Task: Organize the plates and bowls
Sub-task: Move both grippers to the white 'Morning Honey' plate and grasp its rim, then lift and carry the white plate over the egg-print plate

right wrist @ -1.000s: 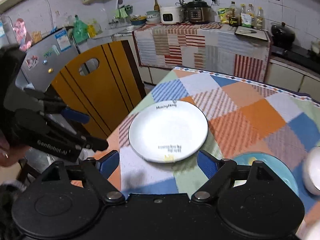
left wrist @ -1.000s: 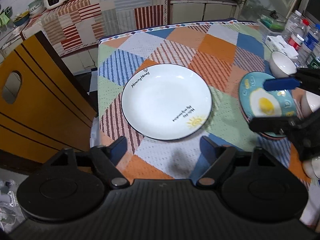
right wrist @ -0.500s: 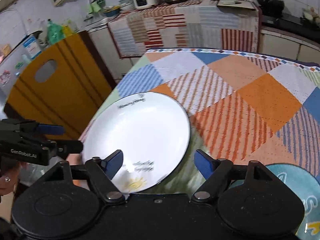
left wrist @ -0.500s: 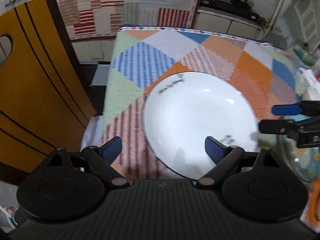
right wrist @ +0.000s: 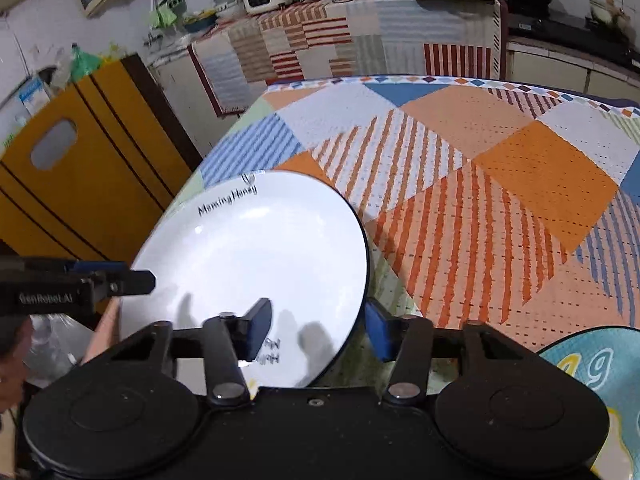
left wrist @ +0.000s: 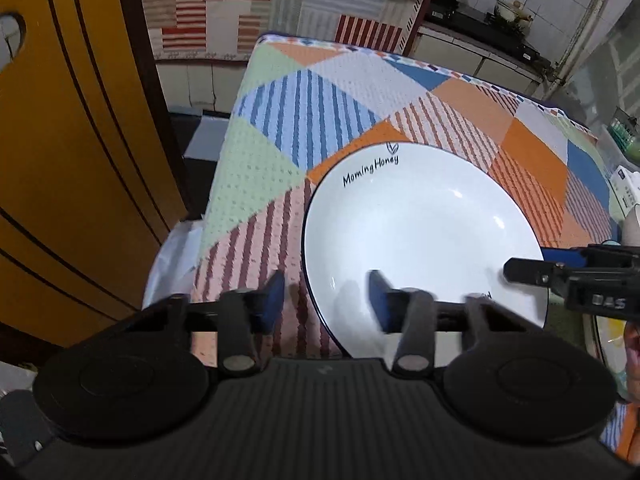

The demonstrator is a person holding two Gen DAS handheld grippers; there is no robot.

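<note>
A white plate (left wrist: 424, 232) with "Morning Honey" lettering lies on the patchwork tablecloth (left wrist: 276, 160); it also shows in the right wrist view (right wrist: 256, 256). My left gripper (left wrist: 328, 300) is open, its jaws straddling the plate's left rim. My right gripper (right wrist: 320, 330) is open, its jaws straddling the plate's right rim. Each gripper shows in the other's view, the right one (left wrist: 568, 276) and the left one (right wrist: 80, 284). A blue plate with an egg picture (right wrist: 592, 364) lies to the right.
A yellow-brown wooden chair back (left wrist: 68, 140) stands at the table's left edge. A counter with a striped cloth (right wrist: 344, 36) carries kitchen appliances behind the table. A white bowl (left wrist: 632, 224) sits at the right edge.
Both grippers have moved down and in to the white plate and their jaws have narrowed, now straddling opposite rims. The plate has not moved.
</note>
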